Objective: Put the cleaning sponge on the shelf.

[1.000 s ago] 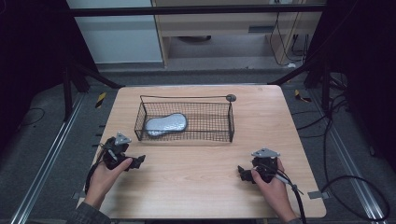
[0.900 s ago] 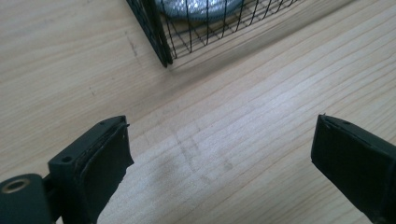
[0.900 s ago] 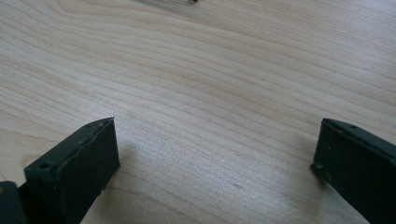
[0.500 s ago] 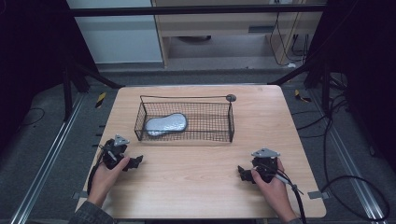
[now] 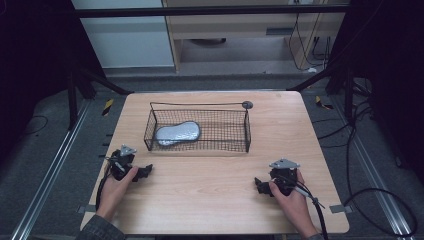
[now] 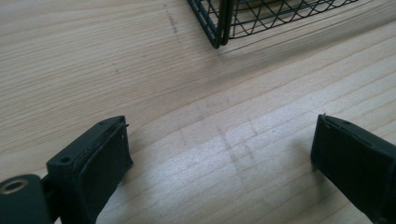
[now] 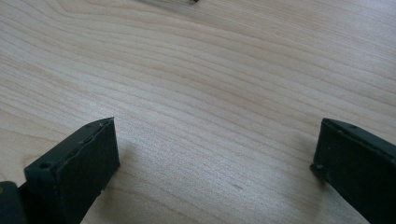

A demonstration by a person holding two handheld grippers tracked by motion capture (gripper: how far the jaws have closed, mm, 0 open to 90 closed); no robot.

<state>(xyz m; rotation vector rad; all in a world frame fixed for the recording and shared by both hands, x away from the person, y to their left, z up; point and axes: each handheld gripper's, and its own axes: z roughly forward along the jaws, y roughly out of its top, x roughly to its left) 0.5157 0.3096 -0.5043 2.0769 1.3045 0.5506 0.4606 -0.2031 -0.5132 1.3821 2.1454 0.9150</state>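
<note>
Where woodgrain runs, black wire basket [image 5: 200, 131].

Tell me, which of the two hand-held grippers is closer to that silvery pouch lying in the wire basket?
The left. The left gripper sits just in front of the basket's left end, where the pouch lies. The right gripper rests farther off, beyond the basket's right end.

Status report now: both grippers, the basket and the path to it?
Left gripper open, right gripper open, both empty, low over table. Grey pouch lies in wire basket. Nothing between.
</note>
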